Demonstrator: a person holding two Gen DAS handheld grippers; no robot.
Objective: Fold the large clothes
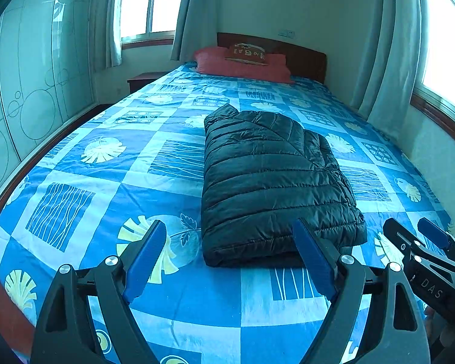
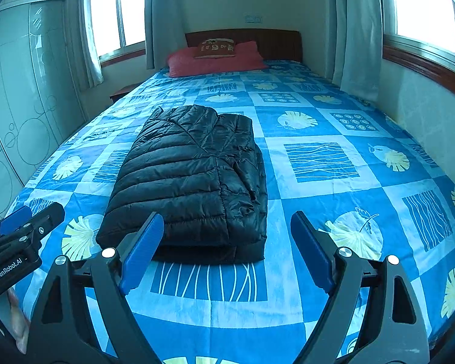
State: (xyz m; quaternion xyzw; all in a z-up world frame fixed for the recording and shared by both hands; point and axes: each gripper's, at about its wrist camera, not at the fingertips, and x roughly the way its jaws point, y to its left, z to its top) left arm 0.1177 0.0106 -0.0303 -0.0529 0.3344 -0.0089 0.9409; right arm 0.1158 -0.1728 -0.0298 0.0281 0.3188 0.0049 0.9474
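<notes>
A black quilted puffer jacket lies folded into a thick rectangle on the blue patterned bedspread, its near edge toward me. My left gripper hovers open above the sheet just short of that near edge, nothing between its blue pads. My right gripper is open too and holds nothing, level with the jacket's near right corner. Each gripper shows in the other's view: the right gripper at the far right, the left gripper at the far left.
Red pillows and a wooden headboard stand at the bed's far end. A wardrobe with circle patterns runs along the left. Curtained windows and a wall bound the right. A nightstand sits by the far left corner.
</notes>
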